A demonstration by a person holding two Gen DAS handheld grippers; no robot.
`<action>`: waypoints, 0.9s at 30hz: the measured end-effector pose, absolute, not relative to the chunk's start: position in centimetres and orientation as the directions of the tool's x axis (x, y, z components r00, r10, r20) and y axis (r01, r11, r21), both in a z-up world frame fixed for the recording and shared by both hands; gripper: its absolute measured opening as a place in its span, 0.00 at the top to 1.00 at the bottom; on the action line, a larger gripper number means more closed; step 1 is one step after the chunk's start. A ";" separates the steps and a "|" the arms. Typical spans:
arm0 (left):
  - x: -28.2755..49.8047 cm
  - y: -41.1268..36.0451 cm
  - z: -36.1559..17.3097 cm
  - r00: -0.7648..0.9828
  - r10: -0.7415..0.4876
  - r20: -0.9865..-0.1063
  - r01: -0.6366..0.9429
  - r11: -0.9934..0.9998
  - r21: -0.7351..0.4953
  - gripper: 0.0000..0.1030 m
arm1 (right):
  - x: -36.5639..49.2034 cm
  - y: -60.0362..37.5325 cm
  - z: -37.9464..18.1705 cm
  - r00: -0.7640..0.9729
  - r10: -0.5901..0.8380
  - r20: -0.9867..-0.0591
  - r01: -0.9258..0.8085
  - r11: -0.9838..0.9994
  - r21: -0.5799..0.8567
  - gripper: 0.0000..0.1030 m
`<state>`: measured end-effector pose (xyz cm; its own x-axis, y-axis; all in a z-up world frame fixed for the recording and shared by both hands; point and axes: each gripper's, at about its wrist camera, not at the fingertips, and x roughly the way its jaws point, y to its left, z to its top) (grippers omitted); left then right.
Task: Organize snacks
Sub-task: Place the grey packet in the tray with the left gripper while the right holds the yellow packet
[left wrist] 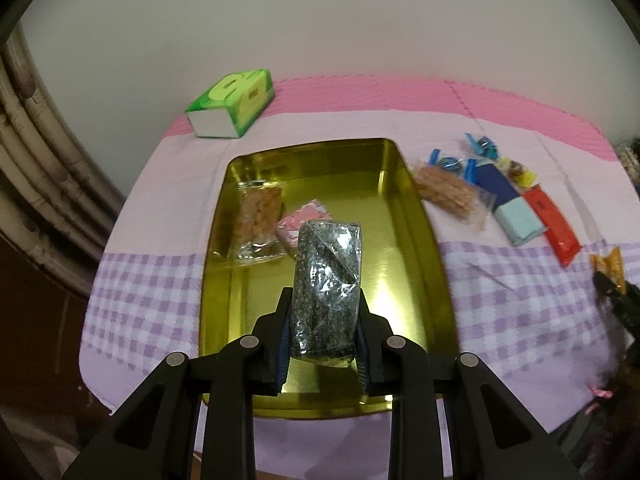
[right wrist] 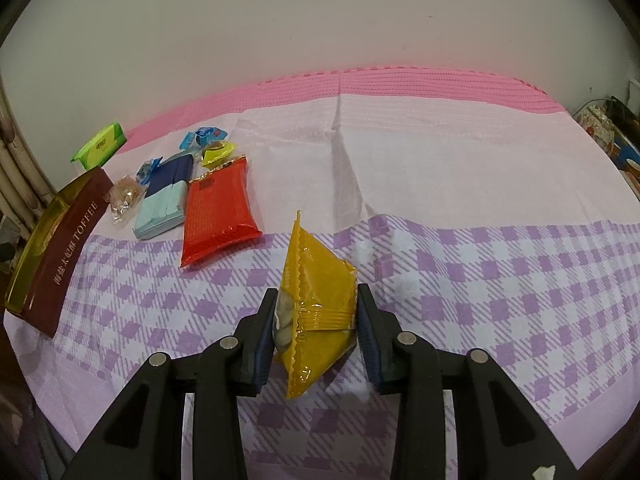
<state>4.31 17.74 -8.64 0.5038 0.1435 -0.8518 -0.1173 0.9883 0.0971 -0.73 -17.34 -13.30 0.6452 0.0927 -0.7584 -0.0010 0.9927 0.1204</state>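
The left gripper (left wrist: 323,320) pinched a clear-wrapped black speckled snack bar (left wrist: 326,288), held above the rectangular gold metal tin (left wrist: 432,240). The right gripper (right wrist: 316,320) pinched a yellow foil snack packet (right wrist: 316,280) above the checked tablecloth (right wrist: 500,280).

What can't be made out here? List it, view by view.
- Left wrist view: the near end of the dark speckled packet is hidden between the left gripper fingers.
- Left wrist view: the loose snacks beside the gold tin are blurred; their print is unreadable.
- Right wrist view: the tin is cut off by the left edge; its inside is unseen.
- Right wrist view: the yellow packet in the right gripper hides the cloth behind it.
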 end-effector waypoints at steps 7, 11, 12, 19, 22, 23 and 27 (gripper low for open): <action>5.3 19.4 -10.5 0.444 0.134 -0.886 -0.148 0.986 0.074 0.74 | -0.8 -17.3 -13.2 0.648 0.095 -0.756 -0.001 0.992 0.124 0.67; 5.4 20.2 -10.9 0.421 0.131 -0.897 -0.175 0.983 0.061 0.74 | -0.8 -17.3 -13.2 0.648 0.097 -0.755 -0.001 0.992 0.127 0.67; 5.5 20.3 -11.0 0.414 0.136 -0.900 -0.179 0.982 0.065 0.74 | -0.8 -17.2 -13.2 0.648 0.096 -0.755 0.000 0.992 0.126 0.67; 5.7 21.2 -11.9 0.377 0.177 -0.909 -0.214 0.972 0.100 0.73 | -0.9 -17.4 -13.1 0.649 0.101 -0.754 0.000 0.991 0.133 0.67; 5.8 21.8 -12.3 0.364 0.185 -0.913 -0.231 0.967 0.104 0.73 | -0.9 -17.4 -13.1 0.650 0.102 -0.753 0.000 0.991 0.134 0.67; 5.9 22.0 -12.4 0.361 0.186 -0.914 -0.235 0.966 0.103 0.73 | -0.9 -17.4 -13.1 0.650 0.104 -0.753 0.000 0.991 0.137 0.67; 6.0 22.2 -12.7 0.352 0.199 -0.915 -0.239 0.964 0.118 0.73 | -1.0 -17.4 -13.0 0.652 0.107 -0.751 0.001 0.990 0.142 0.67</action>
